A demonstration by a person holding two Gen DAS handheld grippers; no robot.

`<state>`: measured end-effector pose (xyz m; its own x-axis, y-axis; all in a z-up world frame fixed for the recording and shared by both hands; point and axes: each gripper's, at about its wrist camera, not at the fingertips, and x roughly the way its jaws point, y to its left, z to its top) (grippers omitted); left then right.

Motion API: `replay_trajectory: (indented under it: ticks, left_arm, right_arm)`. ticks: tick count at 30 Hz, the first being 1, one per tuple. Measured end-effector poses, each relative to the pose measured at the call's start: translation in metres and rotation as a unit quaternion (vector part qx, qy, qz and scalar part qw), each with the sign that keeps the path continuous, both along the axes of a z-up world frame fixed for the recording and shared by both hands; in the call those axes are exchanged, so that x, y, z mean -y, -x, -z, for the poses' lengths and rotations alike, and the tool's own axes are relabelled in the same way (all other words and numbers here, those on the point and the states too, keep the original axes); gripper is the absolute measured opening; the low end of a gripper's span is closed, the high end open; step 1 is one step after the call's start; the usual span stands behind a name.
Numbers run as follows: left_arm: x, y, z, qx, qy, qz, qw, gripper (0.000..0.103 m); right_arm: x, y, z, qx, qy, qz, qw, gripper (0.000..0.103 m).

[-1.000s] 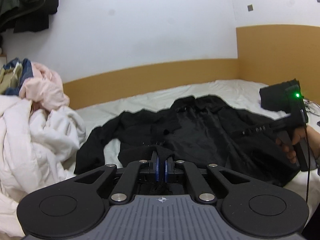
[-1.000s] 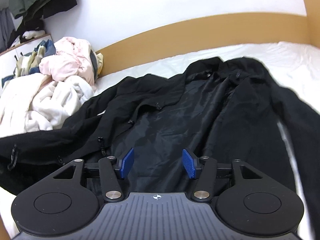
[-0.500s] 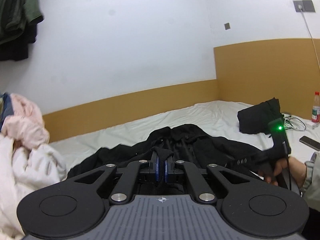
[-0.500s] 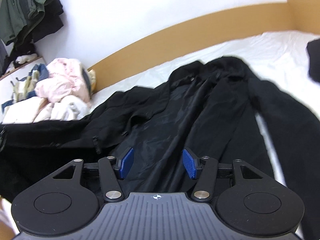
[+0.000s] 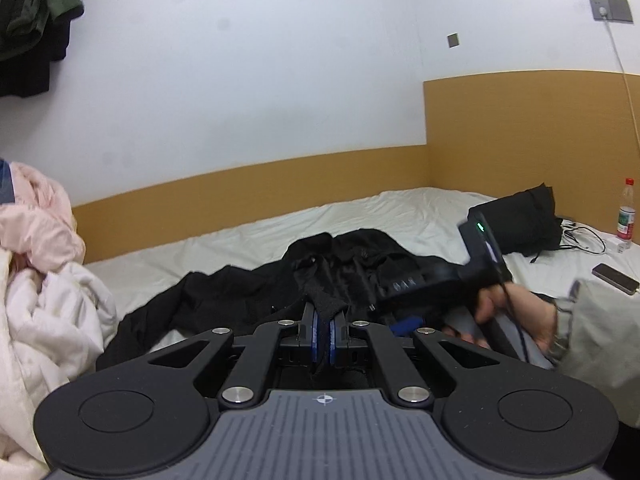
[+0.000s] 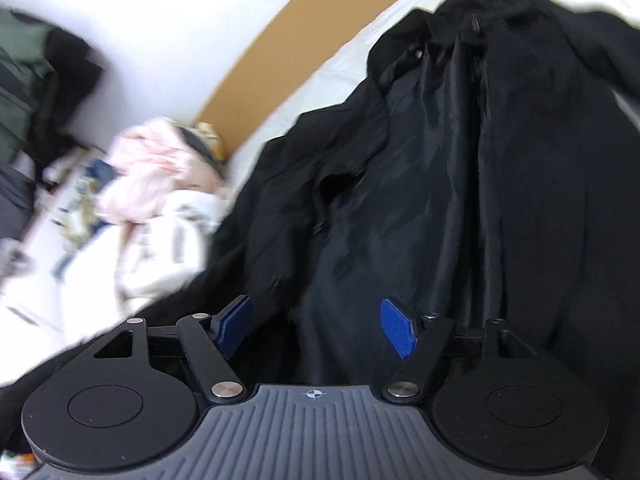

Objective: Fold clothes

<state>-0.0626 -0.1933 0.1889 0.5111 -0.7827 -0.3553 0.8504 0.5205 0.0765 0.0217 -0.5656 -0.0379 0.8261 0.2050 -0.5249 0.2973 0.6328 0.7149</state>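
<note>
A plain black coat (image 5: 352, 276) lies on the white bed (image 5: 248, 248); the heaped laundry (image 5: 36, 240) is pink and cream.

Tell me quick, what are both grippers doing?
Left gripper: shut on the black coat.
Right gripper: open, its jaws have just been opening, nothing pressed between them.

The left tool (image 5: 322, 336) is clamped tight (black fabric pinched between its pads). The right tool (image 6: 318, 330), at its three o'clock, has just been opening, nothing pressed between the jaws.
</note>
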Motion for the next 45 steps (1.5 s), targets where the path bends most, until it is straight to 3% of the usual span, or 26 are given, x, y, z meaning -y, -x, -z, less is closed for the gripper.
replay_trajectory:
  ticks: [9,14,19,26,28,29,30,31,32,37,42,45]
  left_arm:
    - [0.039,-0.052,0.063,-0.087,0.008,0.030,0.9958,0.005]
    - [0.053,-0.074,0.095,-0.126,0.022,0.037,0.9911,0.005]
    - [0.057,-0.094,0.124,-0.153,0.035,0.041,0.9868,0.005]
    - [0.061,-0.112,0.149,-0.168,0.055,0.059,0.9824,0.005]
    - [0.063,-0.117,0.156,-0.173,0.062,0.062,0.9811,0.005]
    - [0.064,-0.120,0.159,-0.178,0.064,0.062,0.9799,0.005]
    - [0.065,-0.123,0.162,-0.185,0.065,0.063,0.9786,0.005]
    - [0.067,-0.126,0.165,-0.190,0.064,0.064,0.9776,0.005]
    - [0.069,-0.128,0.167,-0.194,0.062,0.061,0.9772,0.005]
    - [0.076,-0.137,0.173,-0.215,0.060,0.063,0.9726,0.006]
    - [0.085,-0.133,0.169,-0.212,0.052,0.085,0.9722,0.006]
    - [0.093,-0.129,0.176,-0.228,0.040,0.103,0.9674,0.006]
  right_arm:
    - [0.041,-0.074,-0.021,-0.043,0.182,0.014,0.982,0.073]
    - [0.062,-0.127,0.002,-0.055,0.191,-0.010,0.980,0.073]
    - [0.058,-0.184,0.025,-0.066,0.258,-0.049,0.962,0.072]
    - [0.066,-0.249,0.048,-0.081,0.274,-0.036,0.958,0.068]
    - [0.069,-0.262,0.050,-0.088,0.283,-0.038,0.954,0.061]
    - [0.069,-0.269,0.051,-0.088,0.288,-0.041,0.953,0.051]
    - [0.071,-0.274,0.051,-0.092,0.299,-0.040,0.949,0.038]
    - [0.073,-0.279,0.051,-0.092,0.302,-0.043,0.948,0.009]
    - [0.078,-0.284,0.051,-0.094,0.296,-0.048,0.949,0.004]
    - [0.106,-0.290,0.028,-0.052,0.279,-0.013,0.959,0.003]
    - [0.120,-0.300,-0.009,-0.025,0.337,-0.006,0.941,0.003]
    - [0.122,-0.311,-0.023,-0.022,0.378,-0.003,0.925,0.003]
